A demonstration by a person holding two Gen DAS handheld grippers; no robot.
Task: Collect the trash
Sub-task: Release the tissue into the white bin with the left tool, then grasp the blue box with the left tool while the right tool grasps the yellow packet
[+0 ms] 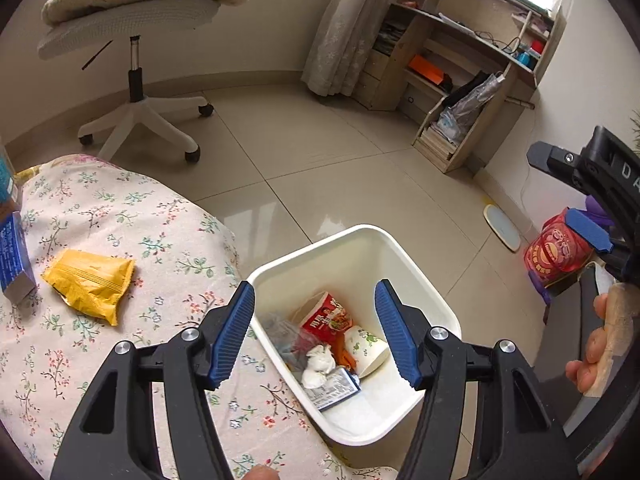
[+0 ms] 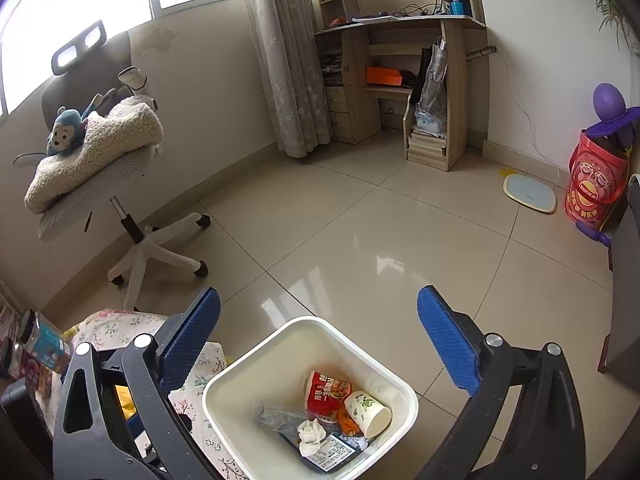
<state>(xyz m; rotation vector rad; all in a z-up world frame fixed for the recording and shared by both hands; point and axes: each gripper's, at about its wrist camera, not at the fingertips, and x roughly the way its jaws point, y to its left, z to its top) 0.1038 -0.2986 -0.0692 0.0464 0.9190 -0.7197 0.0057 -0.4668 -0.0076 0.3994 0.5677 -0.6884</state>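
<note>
A white trash bin stands on the floor beside the floral-cloth table; it also shows in the right wrist view. It holds a red snack packet, a paper cup, a crumpled tissue and other wrappers. A yellow snack bag lies on the table, left of my left gripper, which is open and empty above the bin's near edge. My right gripper is open and empty above the bin; it also shows at the right edge of the left wrist view.
A blue box stands at the table's left edge. An office chair with a blanket and toy monkey stands to the left. A desk with shelves is at the back, and a scale and red tin at the right.
</note>
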